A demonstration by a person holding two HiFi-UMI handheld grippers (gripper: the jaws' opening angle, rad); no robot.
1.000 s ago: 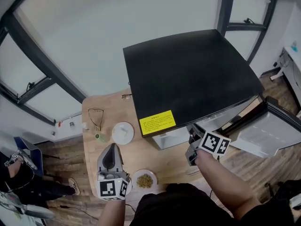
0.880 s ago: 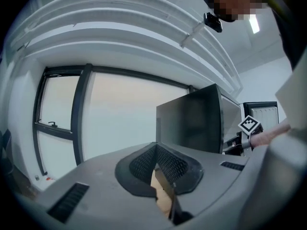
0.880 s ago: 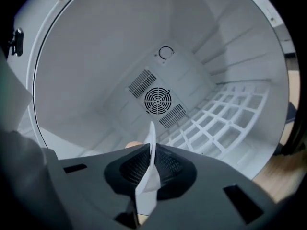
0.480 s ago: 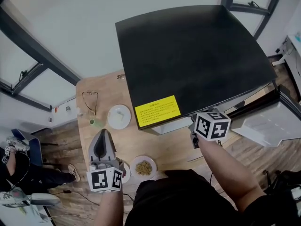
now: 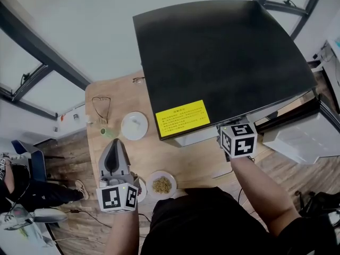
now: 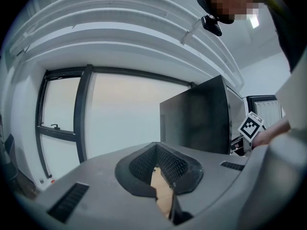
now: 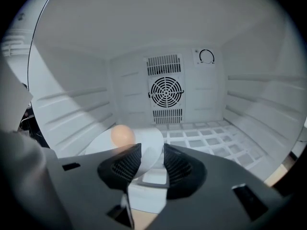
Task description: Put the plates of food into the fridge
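Note:
Inside the open white fridge, a white plate (image 7: pixel 144 145) with a round pale-orange food item (image 7: pixel 123 134) rests on the shelf (image 7: pixel 206 137). My right gripper (image 7: pixel 152 161) has just been opening its jaws. The plate's near rim lies between the pads and they stand off it. From above, only its marker cube (image 5: pixel 238 138) shows under the black fridge top (image 5: pixel 223 57). A plate of yellow-brown food (image 5: pixel 161 185) and a white plate with pale food (image 5: pixel 134 125) sit on the wooden table (image 5: pixel 186 166). My left gripper (image 5: pixel 112 144) hovers over the table, shut and holding nothing.
The fridge door (image 5: pixel 300 142) stands open at the right. Eyeglasses (image 5: pixel 101 110) and a small green item (image 5: pixel 108 132) lie at the table's far left. Another plate's edge (image 5: pixel 141 191) peeks from behind the left marker cube. A fan grille (image 7: pixel 166 92) marks the fridge's back wall.
The right gripper has rolled, so its marker cube now faces up, and it has edged toward the fridge opening. The left gripper has barely moved.

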